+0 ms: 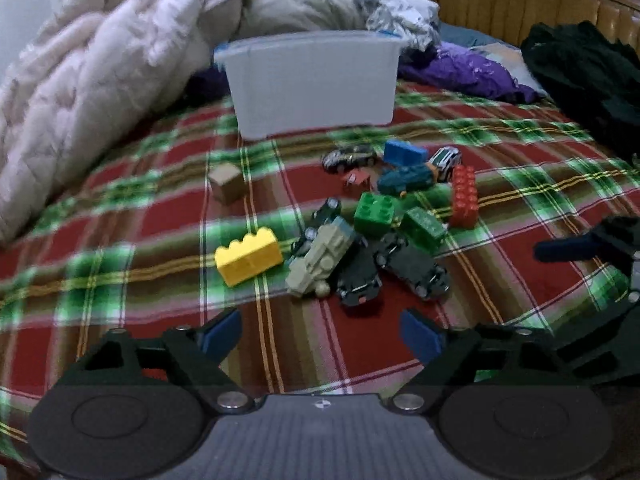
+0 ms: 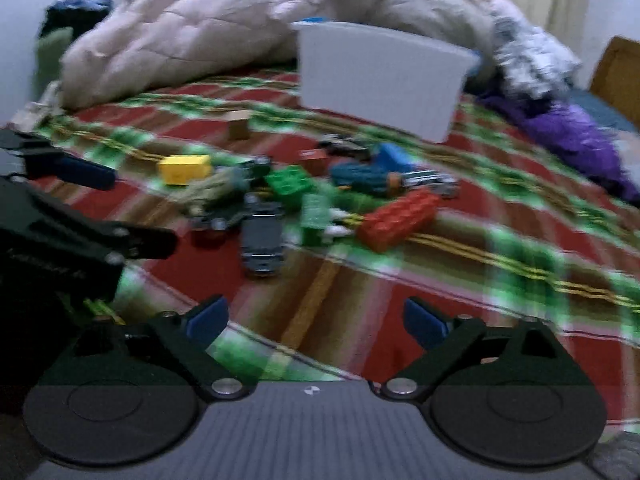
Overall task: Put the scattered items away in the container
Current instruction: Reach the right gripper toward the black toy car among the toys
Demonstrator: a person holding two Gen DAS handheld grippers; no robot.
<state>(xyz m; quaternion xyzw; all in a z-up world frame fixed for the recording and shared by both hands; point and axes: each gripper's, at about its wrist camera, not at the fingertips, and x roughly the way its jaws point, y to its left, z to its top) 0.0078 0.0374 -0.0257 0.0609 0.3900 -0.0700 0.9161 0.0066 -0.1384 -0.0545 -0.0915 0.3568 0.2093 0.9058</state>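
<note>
A pile of toys lies on the plaid bedspread: a yellow brick [image 1: 248, 259], a tan truck [image 1: 320, 264], green bricks [image 1: 376, 209], a red brick [image 1: 464, 195], a blue brick [image 1: 405, 153] and several toy cars. A small brown box [image 1: 228, 182] lies apart on the left. The white plastic bin [image 1: 312, 84] stands behind them. My left gripper [image 1: 320, 334] is open and empty, just short of the pile. My right gripper [image 2: 316, 320] is open and empty, near a dark car [image 2: 262, 242]. The bin [image 2: 380, 76] and red brick [image 2: 396, 216] also show in the right wrist view.
A pink quilt [image 1: 100, 80] is heaped at the back left. Purple cloth [image 1: 468, 72] and dark clothes [image 1: 588, 76] lie at the back right before a wooden headboard [image 1: 532, 0]. The other gripper's arm shows at the right edge of the left wrist view [image 1: 592, 240].
</note>
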